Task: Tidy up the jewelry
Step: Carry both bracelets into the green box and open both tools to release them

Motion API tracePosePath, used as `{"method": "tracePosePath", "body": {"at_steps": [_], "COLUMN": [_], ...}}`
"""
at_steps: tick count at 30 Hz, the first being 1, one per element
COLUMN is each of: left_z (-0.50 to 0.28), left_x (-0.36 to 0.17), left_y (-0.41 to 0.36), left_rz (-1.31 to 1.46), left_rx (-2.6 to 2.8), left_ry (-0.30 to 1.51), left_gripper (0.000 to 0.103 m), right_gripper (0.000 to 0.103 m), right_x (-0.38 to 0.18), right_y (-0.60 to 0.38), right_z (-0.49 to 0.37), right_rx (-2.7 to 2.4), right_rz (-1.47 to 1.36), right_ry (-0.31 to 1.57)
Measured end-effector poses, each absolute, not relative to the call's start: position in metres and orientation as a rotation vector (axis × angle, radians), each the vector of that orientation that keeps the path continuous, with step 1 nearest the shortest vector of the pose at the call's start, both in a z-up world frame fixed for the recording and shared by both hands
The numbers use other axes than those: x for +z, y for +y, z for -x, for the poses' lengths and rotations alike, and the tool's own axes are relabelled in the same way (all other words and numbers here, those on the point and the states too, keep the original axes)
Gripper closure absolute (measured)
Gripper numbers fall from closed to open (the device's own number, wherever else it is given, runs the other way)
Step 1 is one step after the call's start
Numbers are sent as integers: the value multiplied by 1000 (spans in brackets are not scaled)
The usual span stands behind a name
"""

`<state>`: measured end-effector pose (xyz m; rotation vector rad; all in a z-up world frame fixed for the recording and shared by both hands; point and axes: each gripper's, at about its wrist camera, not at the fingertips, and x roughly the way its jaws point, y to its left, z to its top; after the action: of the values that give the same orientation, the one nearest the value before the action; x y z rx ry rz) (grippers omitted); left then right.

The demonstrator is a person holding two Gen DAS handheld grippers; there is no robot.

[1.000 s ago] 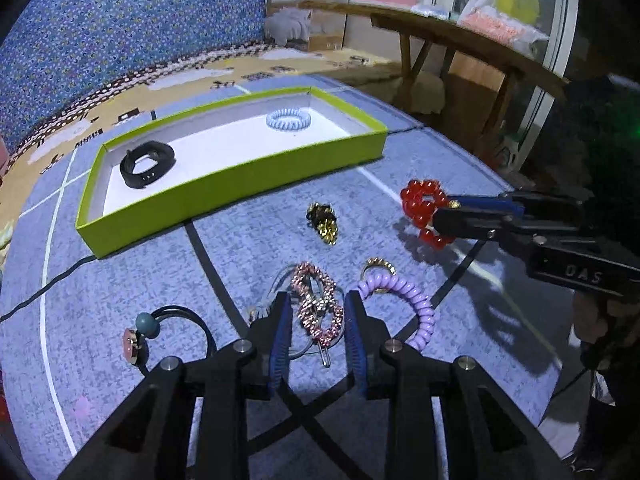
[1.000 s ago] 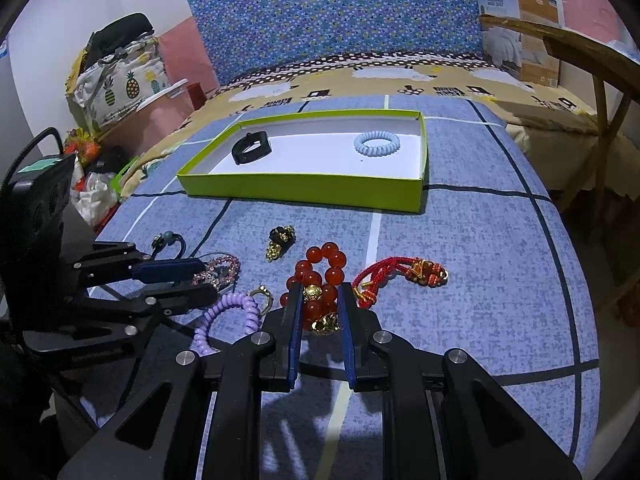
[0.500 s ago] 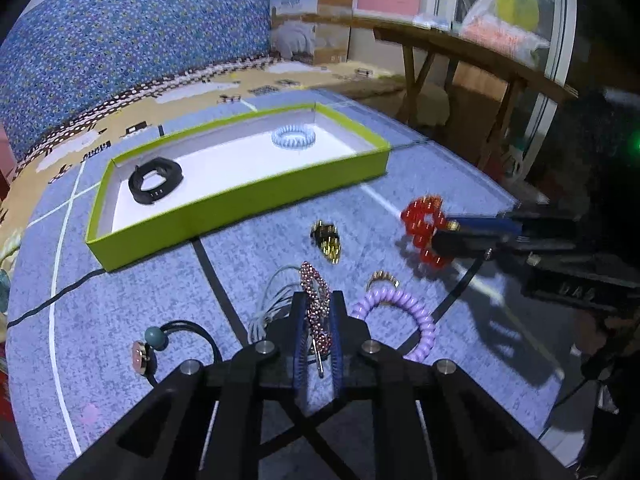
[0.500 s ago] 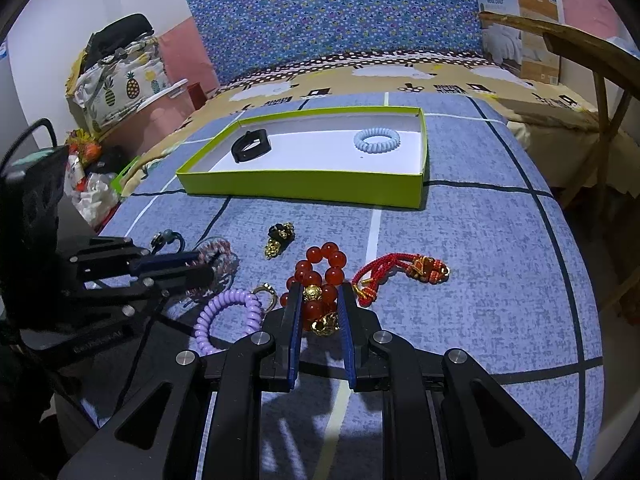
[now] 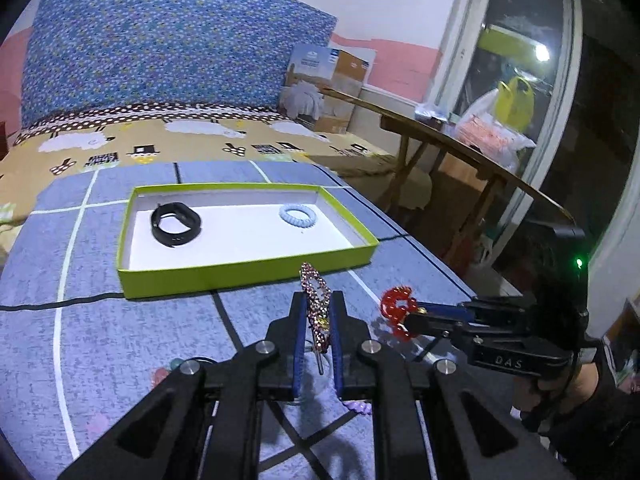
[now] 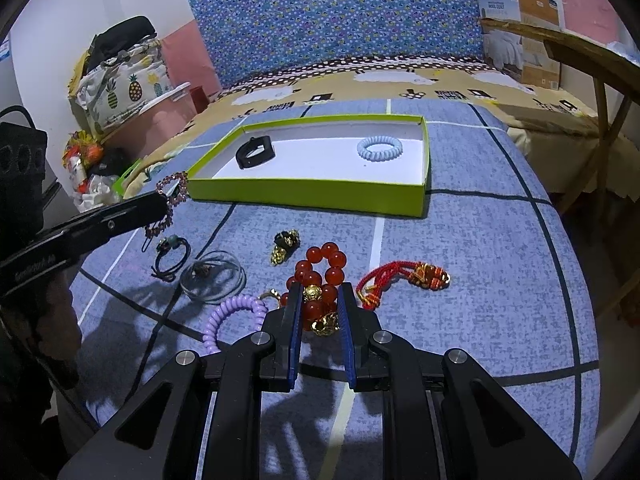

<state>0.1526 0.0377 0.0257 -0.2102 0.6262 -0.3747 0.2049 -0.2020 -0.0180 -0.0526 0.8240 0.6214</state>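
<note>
My left gripper (image 5: 318,300) is shut on a pink rhinestone hair clip (image 5: 315,292) and holds it off the blue bedspread, in front of the green box (image 5: 248,276). In the right wrist view that left gripper (image 6: 162,204) comes in from the left with the hair clip (image 6: 174,192) sticking out past its tips. My right gripper (image 6: 319,292) is shut on a red bead bracelet (image 6: 320,264) with gold beads, low over the bedspread. The box holds a black band (image 5: 176,224) and a light blue coil hair tie (image 5: 296,214).
Loose on the bedspread lie a purple coil tie (image 6: 236,312), grey hair ties (image 6: 212,276), a black tie with a teal bead (image 6: 172,250), a gold and black charm (image 6: 285,246) and a red cord bracelet (image 6: 400,274). A wooden table (image 5: 460,148) stands right of the bed.
The left gripper closed on the pink hair clip and lifted it off the bedspread towards the box. The right gripper stayed shut on the red bracelet, unmoved.
</note>
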Motion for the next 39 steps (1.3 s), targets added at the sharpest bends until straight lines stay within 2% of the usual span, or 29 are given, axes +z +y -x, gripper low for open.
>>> {"method": "tracePosePath", "body": {"at_steps": [21,39], "left_z": [-221,-268], "left_x": [38,-6], "left_y": [85,92], "left_rz": [168,88], "left_rx": [-179,-98], "left_ry": [655,794], "left_gripper": [91,91], "right_gripper": [86,85], "right_x": [15,-21], "right_y": [-178,-162], "right_z": [-267,-343], "right_rx": [612,539], "right_rz": [82,123], "right_ry": [755,884]}}
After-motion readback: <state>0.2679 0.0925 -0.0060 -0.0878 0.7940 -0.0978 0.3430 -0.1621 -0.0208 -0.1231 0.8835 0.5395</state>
